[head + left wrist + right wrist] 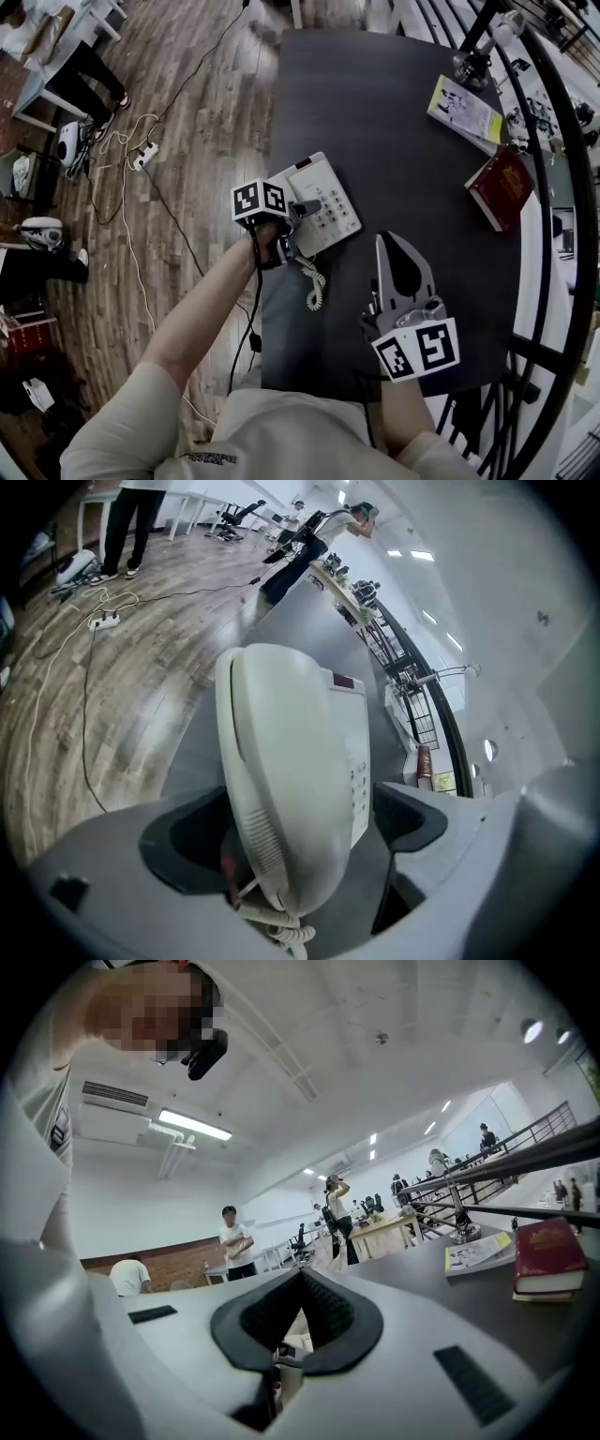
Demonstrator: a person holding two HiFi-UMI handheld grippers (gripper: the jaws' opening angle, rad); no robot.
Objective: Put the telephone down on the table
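A cream desk telephone (323, 206) with its handset on sits at the left edge of the dark table (403, 141). Its coiled cord (314, 286) trails toward me. My left gripper (302, 217) is shut on the phone's near left corner. In the left gripper view the telephone (291, 771) stands edge-on between the two dark pads, keypad facing right, cord (281, 935) hanging below. My right gripper (389, 246) lies over the table to the right of the phone. It is shut, pads pressed together with nothing between them (302, 1283).
A red book (502, 186) and a yellow-edged booklet (464, 111) lie at the table's far right, with a metal stand (472, 64) behind them. A black railing (553, 216) curves along the right. Cables and a power strip (142, 155) cross the wood floor on the left.
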